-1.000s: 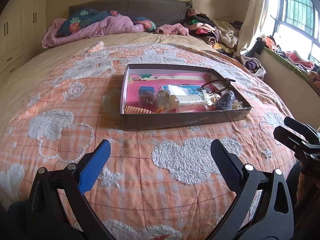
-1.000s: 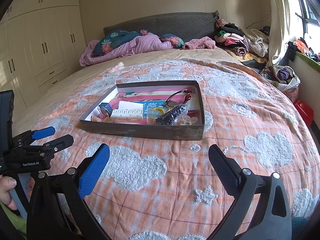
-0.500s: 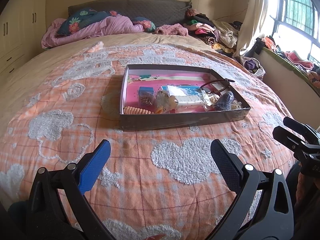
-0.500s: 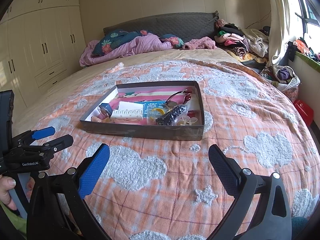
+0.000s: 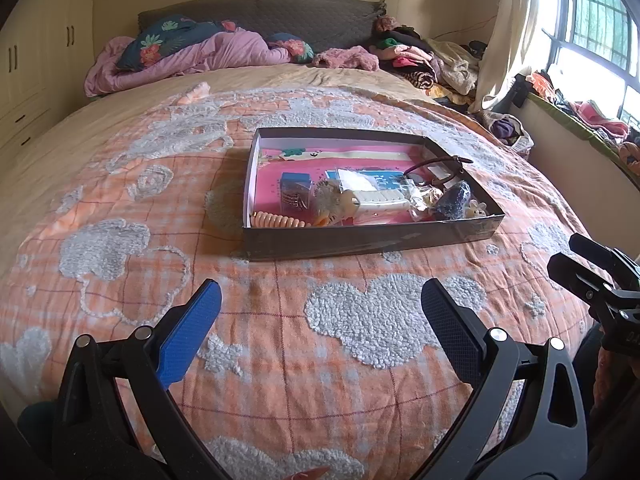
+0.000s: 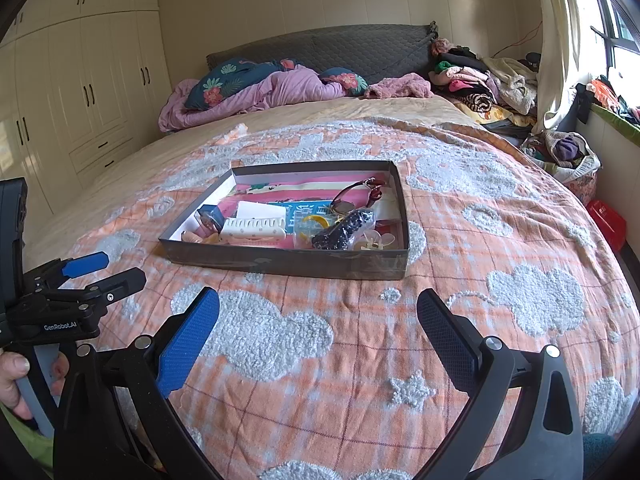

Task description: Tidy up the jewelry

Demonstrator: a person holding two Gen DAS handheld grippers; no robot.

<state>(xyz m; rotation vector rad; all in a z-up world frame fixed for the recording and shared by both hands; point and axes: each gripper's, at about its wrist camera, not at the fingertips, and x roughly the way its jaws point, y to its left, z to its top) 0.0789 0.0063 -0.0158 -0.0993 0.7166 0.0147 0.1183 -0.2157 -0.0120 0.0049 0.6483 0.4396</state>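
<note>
A shallow dark cardboard tray (image 5: pixel 360 242) (image 6: pixel 280 260) with a pink lining lies in the middle of the bed. It holds a peach coil hair tie (image 5: pixel 276 222), a small blue box (image 5: pixel 295 184), a white comb-like case (image 6: pixel 254 229), sunglasses (image 6: pixel 354 196), a dark beaded piece (image 6: pixel 340 232) and a pale flower clip (image 6: pixel 376 240). My left gripper (image 5: pixel 320 304) hovers open above the blanket, short of the tray's near wall. My right gripper (image 6: pixel 318 312) is likewise open and empty, also short of the tray. Each gripper shows at the edge of the other's view.
The orange checked blanket (image 5: pixel 120 220) with fluffy white patches covers the bed. Pillows and a purple quilt (image 6: pixel 260 88) lie at the headboard, piled clothes (image 6: pixel 480 80) at the far right. Cream wardrobes (image 6: pixel 80 92) stand left, a window (image 5: pixel 592 20) right. A hand (image 6: pixel 12 380) holds the left gripper's handle.
</note>
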